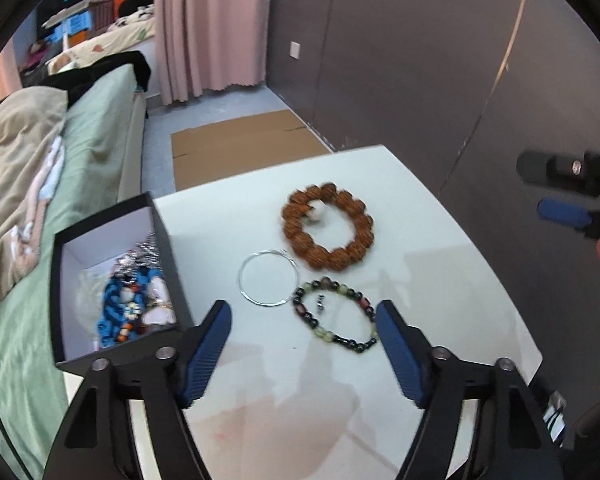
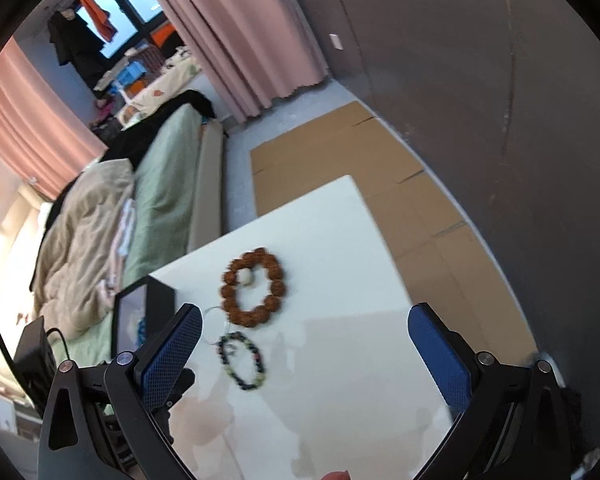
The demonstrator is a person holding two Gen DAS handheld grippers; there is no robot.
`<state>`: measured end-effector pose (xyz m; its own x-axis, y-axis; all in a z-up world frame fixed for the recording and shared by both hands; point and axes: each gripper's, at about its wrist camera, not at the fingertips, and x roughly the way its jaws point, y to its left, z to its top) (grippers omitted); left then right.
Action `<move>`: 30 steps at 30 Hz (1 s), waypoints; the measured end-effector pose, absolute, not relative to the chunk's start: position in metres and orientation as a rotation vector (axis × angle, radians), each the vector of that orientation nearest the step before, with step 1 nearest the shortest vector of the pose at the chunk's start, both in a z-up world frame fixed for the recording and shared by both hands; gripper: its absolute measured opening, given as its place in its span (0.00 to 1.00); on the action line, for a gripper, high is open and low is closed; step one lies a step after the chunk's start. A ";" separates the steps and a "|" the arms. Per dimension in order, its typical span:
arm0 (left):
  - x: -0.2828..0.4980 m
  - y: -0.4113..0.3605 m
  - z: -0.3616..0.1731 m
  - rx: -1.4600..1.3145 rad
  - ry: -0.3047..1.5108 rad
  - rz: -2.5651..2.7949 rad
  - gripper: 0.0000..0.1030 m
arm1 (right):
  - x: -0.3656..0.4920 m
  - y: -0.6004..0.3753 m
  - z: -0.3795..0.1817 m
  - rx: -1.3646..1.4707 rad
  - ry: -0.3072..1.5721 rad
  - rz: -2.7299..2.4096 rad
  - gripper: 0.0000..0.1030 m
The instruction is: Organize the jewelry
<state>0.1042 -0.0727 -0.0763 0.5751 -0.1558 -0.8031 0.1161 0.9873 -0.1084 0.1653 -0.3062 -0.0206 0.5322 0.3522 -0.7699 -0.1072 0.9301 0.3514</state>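
On the white table lie a brown wooden-bead bracelet, a thin silver bangle and a dark and green bead bracelet. A black box at the table's left edge holds blue beads and other jewelry. My left gripper is open and empty, just above the dark bead bracelet. My right gripper is open and empty, higher over the table; it also shows at the right edge of the left wrist view. The three pieces show in the right wrist view: brown bracelet, bangle, dark bracelet.
A bed with a green sheet and beige blanket stands left of the table. Flat cardboard lies on the floor beyond it. A dark wall runs along the right. Pink curtains hang at the back.
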 end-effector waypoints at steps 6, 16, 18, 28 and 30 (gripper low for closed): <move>0.111 -0.085 -0.091 -0.017 0.980 -0.172 0.47 | 0.167 -0.315 -0.020 0.273 0.962 0.272 1.00; 0.129 -0.097 -0.112 0.013 1.021 -0.197 0.29 | 0.173 -0.307 -0.018 0.241 0.948 0.308 0.82; 0.132 -0.098 -0.116 0.021 1.029 -0.196 0.25 | 0.177 -0.309 -0.021 0.249 0.962 0.301 0.82; 0.140 -0.098 -0.125 0.005 1.035 -0.188 0.11 | 0.179 -0.318 -0.024 0.279 0.974 0.288 0.82; 0.140 -0.095 -0.126 -0.002 1.034 -0.173 0.03 | 0.179 -0.318 -0.025 0.280 0.979 0.287 0.82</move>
